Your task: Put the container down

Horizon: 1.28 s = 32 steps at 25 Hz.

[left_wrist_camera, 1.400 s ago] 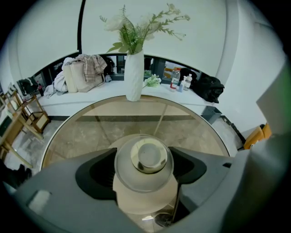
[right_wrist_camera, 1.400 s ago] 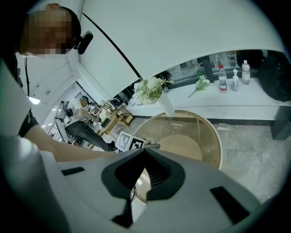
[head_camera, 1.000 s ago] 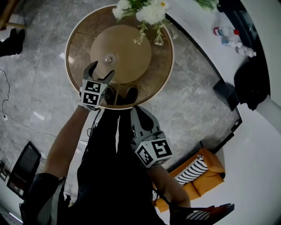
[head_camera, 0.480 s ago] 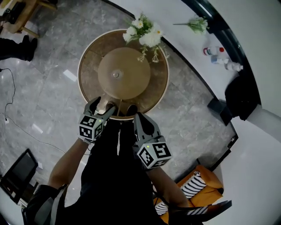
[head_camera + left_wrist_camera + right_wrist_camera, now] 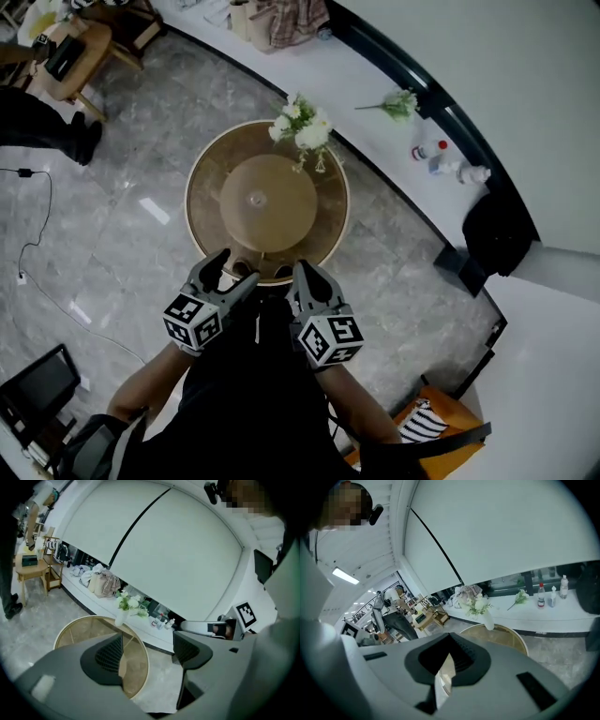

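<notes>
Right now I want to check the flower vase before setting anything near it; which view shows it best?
The right gripper view: the vase shows side-on, upright at the far edge of the round table, flowers above. The left gripper view shows it likewise but smaller. The head view, from above, shows only the flowers.

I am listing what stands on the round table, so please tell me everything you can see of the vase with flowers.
The vase is white and slim, its material unclear. It stands upright near the far edge of the round glass-topped table and holds white flowers with green leaves. Only the table touches it.
</notes>
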### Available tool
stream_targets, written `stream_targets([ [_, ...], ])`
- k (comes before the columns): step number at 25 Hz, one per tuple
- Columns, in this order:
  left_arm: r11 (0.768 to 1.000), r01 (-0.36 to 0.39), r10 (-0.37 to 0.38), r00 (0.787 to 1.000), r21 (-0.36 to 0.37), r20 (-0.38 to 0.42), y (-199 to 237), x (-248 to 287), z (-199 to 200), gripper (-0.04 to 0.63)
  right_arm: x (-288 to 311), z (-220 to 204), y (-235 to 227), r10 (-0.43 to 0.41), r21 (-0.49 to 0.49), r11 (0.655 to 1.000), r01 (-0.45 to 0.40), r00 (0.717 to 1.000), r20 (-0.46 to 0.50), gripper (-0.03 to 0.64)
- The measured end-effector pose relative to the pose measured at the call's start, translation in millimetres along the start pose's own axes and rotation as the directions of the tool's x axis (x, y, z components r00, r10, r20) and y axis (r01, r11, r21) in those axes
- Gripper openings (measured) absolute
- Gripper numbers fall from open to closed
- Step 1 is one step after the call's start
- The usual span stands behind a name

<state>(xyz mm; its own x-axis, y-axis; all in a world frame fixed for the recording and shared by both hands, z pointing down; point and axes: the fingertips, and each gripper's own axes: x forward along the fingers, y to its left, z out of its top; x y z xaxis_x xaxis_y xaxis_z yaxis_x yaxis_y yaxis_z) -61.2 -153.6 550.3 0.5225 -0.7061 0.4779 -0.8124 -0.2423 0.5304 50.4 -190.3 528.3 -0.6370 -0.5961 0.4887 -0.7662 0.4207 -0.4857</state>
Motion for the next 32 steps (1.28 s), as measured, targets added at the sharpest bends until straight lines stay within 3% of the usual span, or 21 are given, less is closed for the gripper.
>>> stream_targets([
  [6, 0.999, 0.047, -0.046, 0.996, -0.019, 0.072, -37, -39, 33, 0.288, -25, 26, 14, -0.005, -0.032, 0.999, 0.006, 0.999, 0.046, 0.008],
  [13, 0.996, 0.072, -0.063, 0.986, -0.056, 0.152, -54, -64, 59, 0.147, -43, 45, 35, 0.026, -0.039, 0.999, -0.024, 0.998, 0.061, 0.008],
  [24, 0.997, 0.048, -0.033, 0.964, -0.052, 0.265, -71, -98, 117, 0.124, -56, 89, 84, 0.087, -0.137, 0.988, -0.068, 0.987, 0.137, 0.008],
  [32, 0.997, 0.070, -0.058, 0.953, -0.029, 0.297, -84, -100, 133, 0.124, -65, 105, 106, 0.132, -0.194, 0.976, -0.098, 0.976, 0.171, 0.008],
])
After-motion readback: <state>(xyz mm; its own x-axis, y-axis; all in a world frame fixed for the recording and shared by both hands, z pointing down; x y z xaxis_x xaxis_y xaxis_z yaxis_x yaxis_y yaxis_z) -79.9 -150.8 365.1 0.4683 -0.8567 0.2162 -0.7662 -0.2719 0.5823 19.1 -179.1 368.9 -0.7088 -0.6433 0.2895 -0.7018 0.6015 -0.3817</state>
